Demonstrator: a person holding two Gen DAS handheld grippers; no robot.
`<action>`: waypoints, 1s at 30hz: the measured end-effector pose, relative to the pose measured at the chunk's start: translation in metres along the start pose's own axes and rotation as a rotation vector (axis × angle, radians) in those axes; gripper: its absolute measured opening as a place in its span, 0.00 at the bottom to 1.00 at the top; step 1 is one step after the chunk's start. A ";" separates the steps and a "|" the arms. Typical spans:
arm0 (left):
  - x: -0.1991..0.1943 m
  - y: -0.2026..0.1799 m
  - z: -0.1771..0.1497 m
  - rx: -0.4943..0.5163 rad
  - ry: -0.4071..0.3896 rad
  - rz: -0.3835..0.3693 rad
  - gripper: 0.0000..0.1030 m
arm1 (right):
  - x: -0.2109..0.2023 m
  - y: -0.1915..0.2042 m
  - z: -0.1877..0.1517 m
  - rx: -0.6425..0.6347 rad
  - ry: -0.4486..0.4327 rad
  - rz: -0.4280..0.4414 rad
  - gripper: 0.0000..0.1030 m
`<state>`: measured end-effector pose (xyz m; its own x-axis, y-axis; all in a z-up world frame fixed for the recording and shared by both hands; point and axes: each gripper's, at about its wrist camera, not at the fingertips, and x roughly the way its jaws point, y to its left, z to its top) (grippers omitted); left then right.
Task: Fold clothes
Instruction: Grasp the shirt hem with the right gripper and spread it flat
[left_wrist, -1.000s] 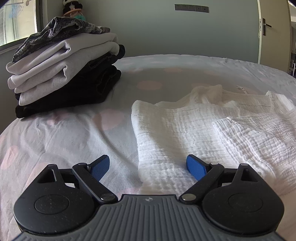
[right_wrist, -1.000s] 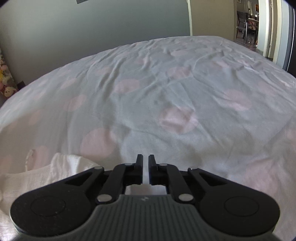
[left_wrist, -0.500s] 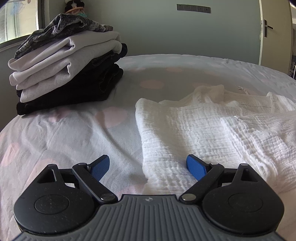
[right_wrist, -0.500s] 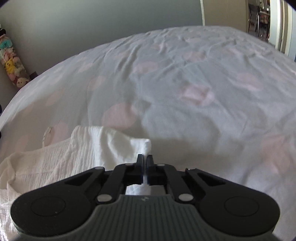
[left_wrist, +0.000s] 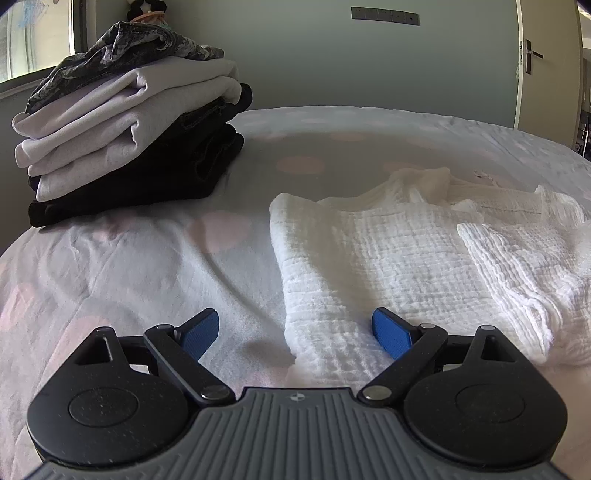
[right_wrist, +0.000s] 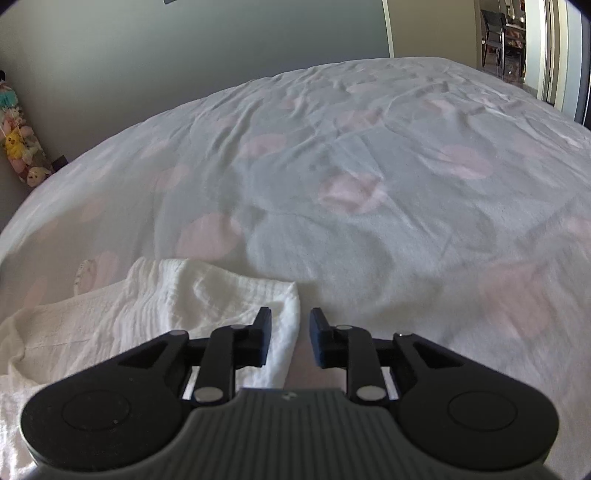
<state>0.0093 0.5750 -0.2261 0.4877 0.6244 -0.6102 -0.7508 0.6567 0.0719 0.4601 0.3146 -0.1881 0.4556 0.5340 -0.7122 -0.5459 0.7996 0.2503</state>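
Note:
A white crinkled garment (left_wrist: 388, 258) lies spread on the bed, with one flap folded over on its right side. My left gripper (left_wrist: 293, 325) hovers open over the garment's near left corner, its blue pads (left_wrist: 391, 332) wide apart and touching nothing. In the right wrist view the same garment (right_wrist: 184, 295) lies at the lower left. My right gripper (right_wrist: 290, 325) is just above its folded right edge. Its jaws are opening; the cloth edge lies under the gap, and the pads do not press on it.
A stack of folded clothes (left_wrist: 129, 129), grey over black, stands at the far left of the bed. The pale sheet with pink dots (right_wrist: 369, 184) stretches ahead and to the right. Plush toys (right_wrist: 22, 147) hang by the wall, and a door (left_wrist: 546, 66) is at the far right.
My right gripper was shut on the garment's edge half a second ago; its jaws now stand apart and the fold lies on the bed. The left gripper has stayed put.

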 end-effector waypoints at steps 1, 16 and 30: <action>-0.001 0.000 0.001 -0.002 -0.002 0.000 1.00 | -0.010 -0.003 -0.007 0.013 0.006 0.025 0.32; -0.039 -0.006 -0.001 0.081 -0.039 0.009 1.00 | -0.053 -0.022 -0.100 0.086 0.061 0.085 0.05; -0.123 -0.032 0.001 -0.022 -0.207 -0.087 1.00 | -0.153 0.016 -0.126 -0.164 0.037 0.135 0.32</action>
<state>-0.0263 0.4779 -0.1529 0.6302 0.6409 -0.4382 -0.7106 0.7036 0.0071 0.2931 0.2112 -0.1572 0.3461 0.6202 -0.7040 -0.7084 0.6647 0.2374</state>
